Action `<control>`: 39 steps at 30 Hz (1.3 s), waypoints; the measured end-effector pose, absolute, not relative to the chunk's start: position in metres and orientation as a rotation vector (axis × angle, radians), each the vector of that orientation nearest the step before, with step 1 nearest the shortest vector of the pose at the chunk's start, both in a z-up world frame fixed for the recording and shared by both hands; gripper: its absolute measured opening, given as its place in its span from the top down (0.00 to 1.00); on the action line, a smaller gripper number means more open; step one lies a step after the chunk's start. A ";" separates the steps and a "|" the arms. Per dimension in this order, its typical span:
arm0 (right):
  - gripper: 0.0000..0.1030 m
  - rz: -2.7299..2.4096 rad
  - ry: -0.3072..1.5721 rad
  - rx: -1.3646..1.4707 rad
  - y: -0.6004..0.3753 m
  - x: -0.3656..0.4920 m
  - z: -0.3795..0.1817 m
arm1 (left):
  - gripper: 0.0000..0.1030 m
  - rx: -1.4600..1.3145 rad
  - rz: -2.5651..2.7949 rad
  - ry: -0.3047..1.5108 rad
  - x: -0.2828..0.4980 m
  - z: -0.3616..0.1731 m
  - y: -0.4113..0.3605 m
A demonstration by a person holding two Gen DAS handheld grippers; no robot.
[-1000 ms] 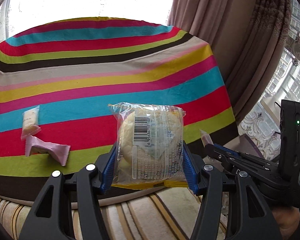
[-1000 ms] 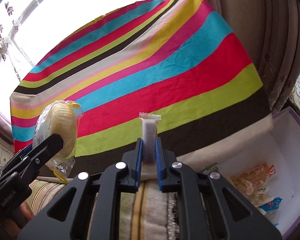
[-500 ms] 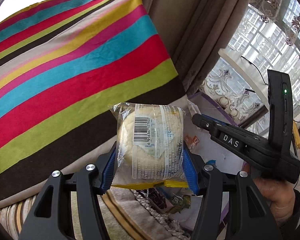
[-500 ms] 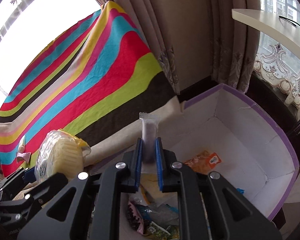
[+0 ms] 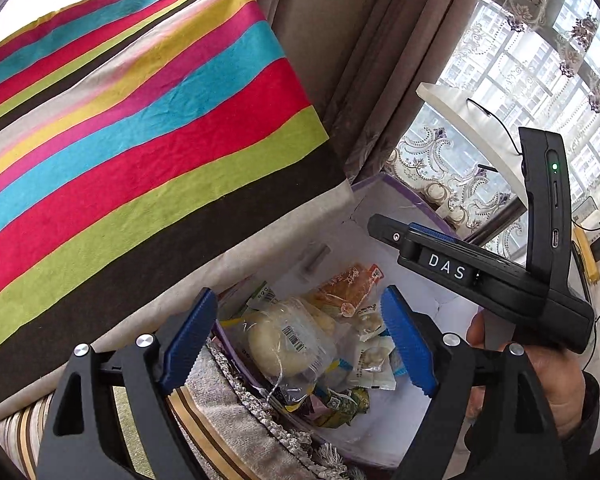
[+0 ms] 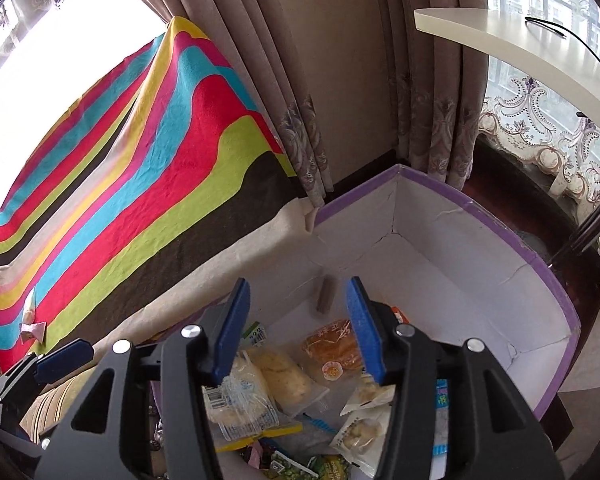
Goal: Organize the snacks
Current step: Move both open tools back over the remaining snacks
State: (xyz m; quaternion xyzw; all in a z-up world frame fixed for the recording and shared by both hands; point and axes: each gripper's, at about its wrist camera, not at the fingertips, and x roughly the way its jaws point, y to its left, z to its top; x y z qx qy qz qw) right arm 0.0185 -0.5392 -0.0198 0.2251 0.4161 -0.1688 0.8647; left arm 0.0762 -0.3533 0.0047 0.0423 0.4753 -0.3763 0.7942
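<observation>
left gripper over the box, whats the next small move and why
Probably lift the left gripper clear and swing back to the striped cloth. Its jaws are opening with nothing between the pads, and the bun already lies in the box among the other snacks. A pink packet is still out on the cloth.

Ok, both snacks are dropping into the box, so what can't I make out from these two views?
- Small brown bar: motion-blurred in both views; whether it has landed is unclear.
- Bun packet: its label is too small to read; in the right wrist view the right gripper covers part of it.
- Box: its near corner is cut off by the frame edge and hidden by the left gripper.
- Both jaws are opening, with nothing clamped.
</observation>
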 end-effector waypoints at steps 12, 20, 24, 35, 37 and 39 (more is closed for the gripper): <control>0.44 -0.337 0.875 0.452 -0.527 0.021 -0.013 | 0.22 0.084 -0.728 0.994 0.078 0.009 -0.339; 0.41 -0.309 0.879 0.425 -0.513 0.027 -0.006 | 0.22 0.116 -0.568 0.934 0.084 0.020 -0.317; 0.39 -0.285 0.886 0.401 -0.500 0.034 -0.003 | 0.22 0.079 -0.505 0.921 0.094 0.023 -0.296; 0.38 -0.145 0.921 0.303 -0.425 0.077 0.007 | 0.22 -0.025 -0.283 0.872 0.141 0.033 -0.206; 0.37 -0.111 0.924 0.281 -0.406 0.086 0.009 | 0.22 -0.052 -0.233 0.868 0.152 0.033 -0.182; 0.35 -0.077 0.925 0.255 -0.387 0.095 0.012 | 0.22 -0.082 -0.190 0.870 0.163 0.032 -0.159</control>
